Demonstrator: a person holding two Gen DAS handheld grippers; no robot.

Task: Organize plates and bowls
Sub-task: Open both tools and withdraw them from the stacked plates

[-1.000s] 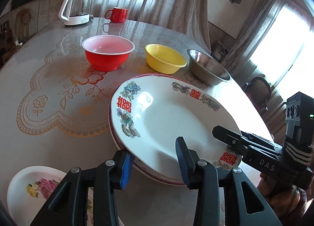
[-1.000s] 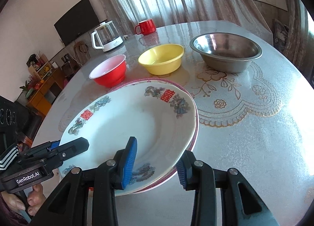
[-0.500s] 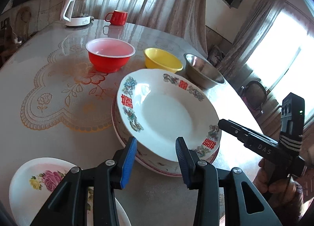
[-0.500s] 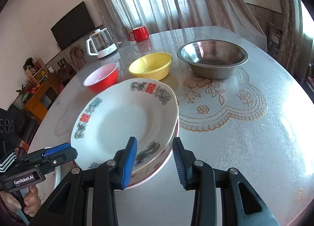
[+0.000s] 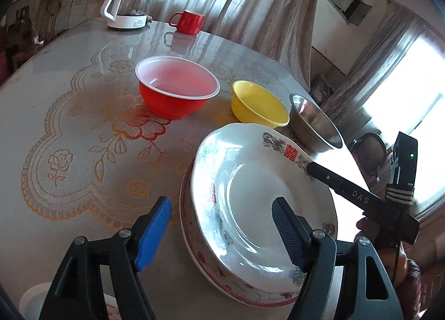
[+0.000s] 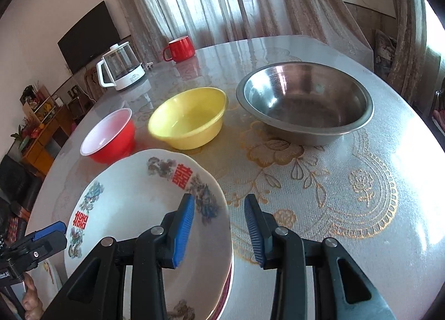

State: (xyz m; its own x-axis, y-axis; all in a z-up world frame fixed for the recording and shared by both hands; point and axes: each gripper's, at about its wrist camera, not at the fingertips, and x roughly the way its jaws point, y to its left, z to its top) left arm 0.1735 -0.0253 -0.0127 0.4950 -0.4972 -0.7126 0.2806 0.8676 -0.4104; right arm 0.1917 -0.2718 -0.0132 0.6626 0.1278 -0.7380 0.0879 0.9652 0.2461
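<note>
- The white kettle (image 5: 126,4) stands at the far left of the round table (image 5: 69,92), with the red mug (image 5: 188,22) just to its right.
- The red bowl (image 5: 176,86), yellow bowl (image 5: 258,103) and steel bowl (image 6: 304,100) form a row across the middle, left to right, each apart from the next.
- Nearer, the white decorated plate (image 5: 250,195) lies stacked on a red-rimmed plate (image 5: 186,225).
- The left gripper (image 5: 222,233) is opening; its jaws straddle the near left rim of the stack without pressing it.
- The right gripper (image 6: 219,233) has its jaws narrowly parted, one over the plate's right edge and one over the table, gripping nothing.
</note>
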